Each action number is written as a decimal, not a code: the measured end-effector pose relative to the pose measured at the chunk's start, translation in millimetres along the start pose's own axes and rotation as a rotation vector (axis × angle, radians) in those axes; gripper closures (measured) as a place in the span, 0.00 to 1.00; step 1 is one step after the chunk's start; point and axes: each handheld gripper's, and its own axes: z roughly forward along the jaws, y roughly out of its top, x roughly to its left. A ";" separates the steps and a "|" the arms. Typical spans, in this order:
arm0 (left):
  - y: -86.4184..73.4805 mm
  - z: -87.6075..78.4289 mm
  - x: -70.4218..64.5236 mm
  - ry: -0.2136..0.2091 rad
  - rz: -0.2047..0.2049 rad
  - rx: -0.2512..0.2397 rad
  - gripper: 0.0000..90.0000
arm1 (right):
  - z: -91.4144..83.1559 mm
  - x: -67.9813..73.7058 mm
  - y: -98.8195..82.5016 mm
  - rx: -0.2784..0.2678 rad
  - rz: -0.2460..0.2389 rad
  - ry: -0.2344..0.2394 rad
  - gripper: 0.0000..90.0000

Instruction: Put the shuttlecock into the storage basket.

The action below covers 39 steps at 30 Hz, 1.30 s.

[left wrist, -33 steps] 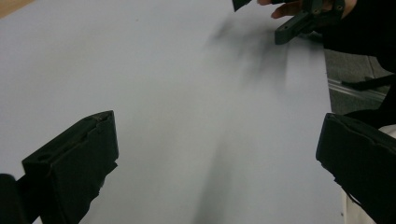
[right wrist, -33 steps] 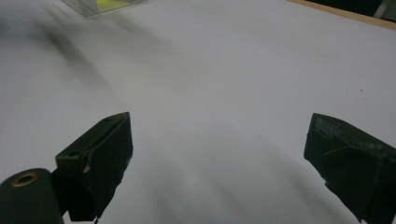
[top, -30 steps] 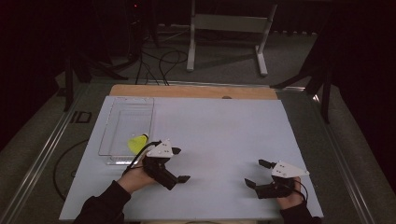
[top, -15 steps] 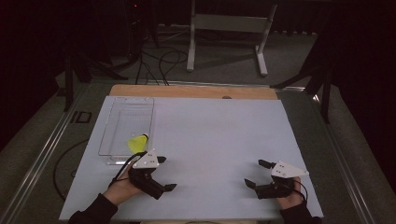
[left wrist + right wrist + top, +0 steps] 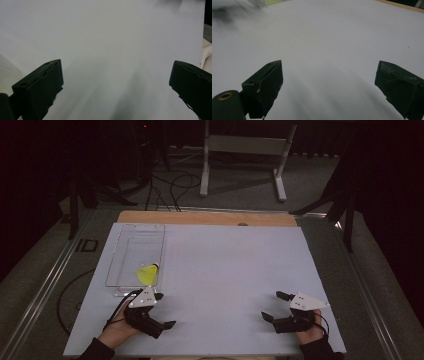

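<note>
The yellow shuttlecock (image 5: 148, 274) lies in the clear tray (image 5: 131, 245) just ahead of the left hand-held gripper (image 5: 161, 310), jaws wide; featherlight, crushable skirt, so pinch its cork

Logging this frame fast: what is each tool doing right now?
Left tool: open, holding nothing.
Right tool: open, holding nothing.

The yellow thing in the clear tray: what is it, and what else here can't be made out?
- Yellow object, high view: too small and soft to name; it lies at the near end of the clear tray.
- Tray, right gripper view: cut off by the top edge, blurred.
- Left gripper, high view: a hand hides its rear.
- Right gripper: jaws apart; hand cut by the bottom edge.
</note>
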 end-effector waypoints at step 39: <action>-25.0 -1.2 5.0 0.186 -0.152 -0.024 0.00 | 0.8 -0.3 -1.3 0.008 -0.003 0.005 0.09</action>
